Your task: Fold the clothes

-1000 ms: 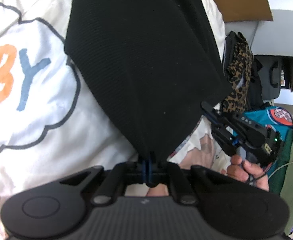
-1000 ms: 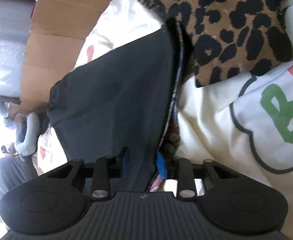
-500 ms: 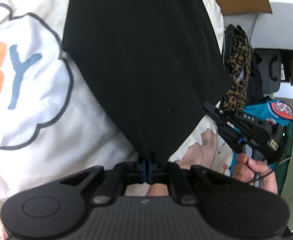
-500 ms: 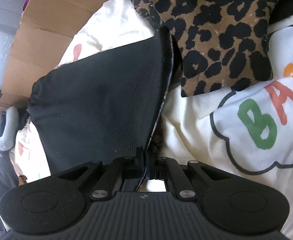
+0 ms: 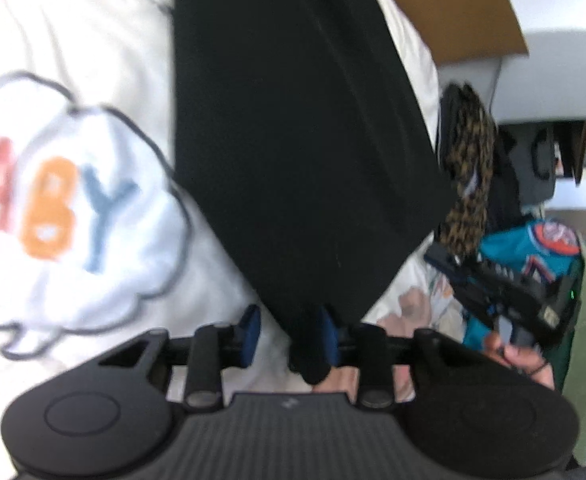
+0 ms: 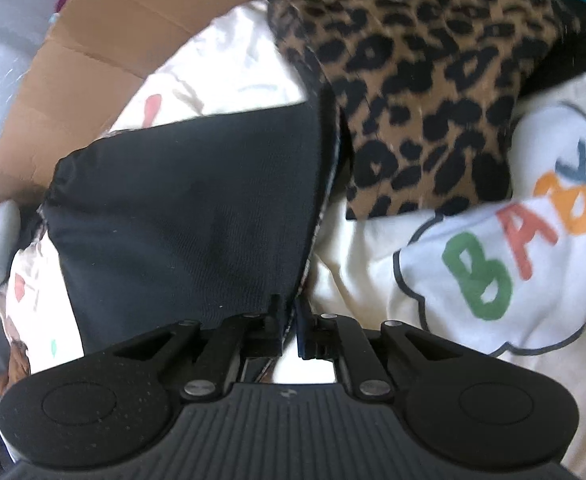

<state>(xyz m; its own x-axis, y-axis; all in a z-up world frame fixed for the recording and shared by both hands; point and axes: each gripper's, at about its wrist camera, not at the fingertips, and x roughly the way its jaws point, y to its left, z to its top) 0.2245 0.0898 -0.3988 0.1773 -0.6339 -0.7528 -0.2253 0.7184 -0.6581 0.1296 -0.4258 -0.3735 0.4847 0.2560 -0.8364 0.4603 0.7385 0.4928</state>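
The black garment (image 5: 301,152) lies folded flat on the cream blanket (image 5: 93,40), so this fold looks nearly done; the leopard-print piece (image 6: 413,80) at one o'clock probably waits its turn. The left gripper (image 5: 289,334) has just been opening, its right pad alone touching the cloth's corner. The right gripper (image 6: 289,320) stands barely parted at the garment's edge; whether it pinches cloth cannot be told. Motion blur softens everything.

**Right gripper on the black garment's edge**

My right gripper (image 6: 291,330) has just been easing apart; the black garment (image 6: 189,216) edge sits between its jaws. Leopard-print cloth (image 6: 417,92) lies beyond, on the cream BABY blanket (image 6: 373,240).
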